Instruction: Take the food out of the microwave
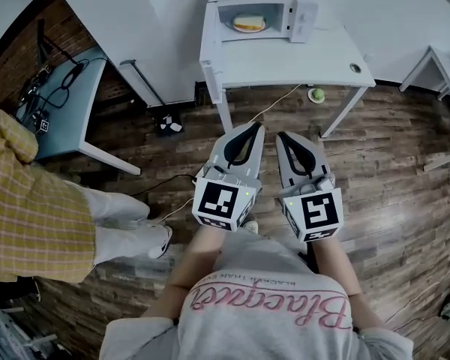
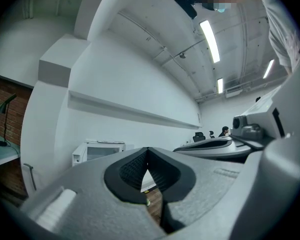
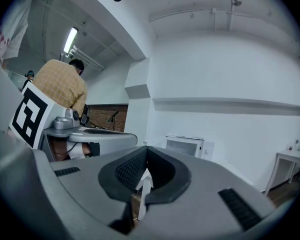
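Observation:
A white microwave [image 1: 253,15] stands at the back of a white table [image 1: 285,62], well ahead of me. Food [image 1: 249,23], a pale round with an orange edge, shows inside its lit cavity. My left gripper [image 1: 256,127] and right gripper [image 1: 280,136] are held side by side over the wooden floor, level and aimed at the table. Both are shut with nothing between the jaws. The microwave [image 2: 99,152] appears small and far off past the left gripper [image 2: 148,150]. It also shows as the same white microwave [image 3: 186,145] beyond the right gripper [image 3: 146,149].
A person in a yellow checked shirt [image 1: 30,201] stands close on my left, also visible as that person [image 3: 65,89]. A grey desk [image 1: 60,111] with cables is further left. A green ball [image 1: 316,94] lies on the floor under the table. Another white table [image 1: 442,66] is at right.

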`<state>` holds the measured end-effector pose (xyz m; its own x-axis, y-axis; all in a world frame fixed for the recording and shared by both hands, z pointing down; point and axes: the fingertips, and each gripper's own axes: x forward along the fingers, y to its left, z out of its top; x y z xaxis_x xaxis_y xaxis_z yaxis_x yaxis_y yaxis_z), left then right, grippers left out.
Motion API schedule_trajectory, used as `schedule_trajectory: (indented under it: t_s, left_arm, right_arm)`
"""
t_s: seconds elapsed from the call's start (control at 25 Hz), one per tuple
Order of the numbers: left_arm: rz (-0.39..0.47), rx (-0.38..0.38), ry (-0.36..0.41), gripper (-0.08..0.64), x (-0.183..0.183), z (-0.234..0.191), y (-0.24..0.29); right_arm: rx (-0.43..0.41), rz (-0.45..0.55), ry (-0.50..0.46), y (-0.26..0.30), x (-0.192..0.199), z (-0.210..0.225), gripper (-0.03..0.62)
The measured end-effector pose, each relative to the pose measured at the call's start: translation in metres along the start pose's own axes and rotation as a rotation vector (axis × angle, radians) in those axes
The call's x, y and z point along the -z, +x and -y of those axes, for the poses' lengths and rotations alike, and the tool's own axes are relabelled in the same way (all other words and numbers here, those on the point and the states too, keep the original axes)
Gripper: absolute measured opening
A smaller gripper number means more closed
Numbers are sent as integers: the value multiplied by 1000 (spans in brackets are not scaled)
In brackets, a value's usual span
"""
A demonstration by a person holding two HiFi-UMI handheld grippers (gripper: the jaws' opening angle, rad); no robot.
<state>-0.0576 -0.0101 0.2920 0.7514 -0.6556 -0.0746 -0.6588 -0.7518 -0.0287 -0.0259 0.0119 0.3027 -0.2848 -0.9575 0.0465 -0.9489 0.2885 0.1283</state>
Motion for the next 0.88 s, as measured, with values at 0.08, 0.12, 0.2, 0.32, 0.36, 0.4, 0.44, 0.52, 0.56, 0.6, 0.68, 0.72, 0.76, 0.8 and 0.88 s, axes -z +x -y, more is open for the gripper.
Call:
schedule_trajectory:
  t_s: [0.08,0.12,0.2,0.32,0.36,0.4,0.44,0.52,0.56,0.6,0.68,0.72,0.76,0.8,0.88]
  left_arm:
    - [-7,7,-4,5,5,-8,9]
    - [-11,11,-8,5,7,-12,13]
    - [-18,18,-14,5,11,-18,22]
    - [-24,20,-24,5,16,-28,36]
    - [-26,18,-27,5,18,-31,40]
    - [-29,16,-29,5,20,-34,45]
    - [-32,14,-29,5,22,-38,49]
    - [-38,8,-27,5,26,-45,59]
    - [-40,3,-25,5,27,-49,65]
    - [-42,-3,-25,5,28,-55,71]
    - [-44,-21,-26,5,29,-67,85]
    - [-45,-30,-26,5,30,-73,92]
    - [-44,-38,-26,5,30,-78,100]
    - [-44,-45,-24,5,31,-84,109]
    - [-44,-60,-18,5,31,-94,128]
  right_arm:
    - [3,-12,4,11,6,3,11]
    - [6,-19,8,15,9,5,11]
    - [14,-29,15,25,12,11,11]
    - [21,-37,22,39,15,22,11]
    - [20,-41,23,44,17,25,11]
    - [19,-45,27,49,20,28,11]
    - [17,-49,31,55,22,31,11]
    - [11,-50,39,68,25,38,11]
    - [7,-49,41,75,26,42,11]
    - [1,-48,41,82,26,45,11]
    - [-17,-47,39,99,26,52,11]
    - [-27,-47,37,107,26,56,11]
    - [-36,-46,36,115,27,61,11]
    - [-45,-45,35,124,27,66,11]
    - [-60,-45,36,142,29,79,11]
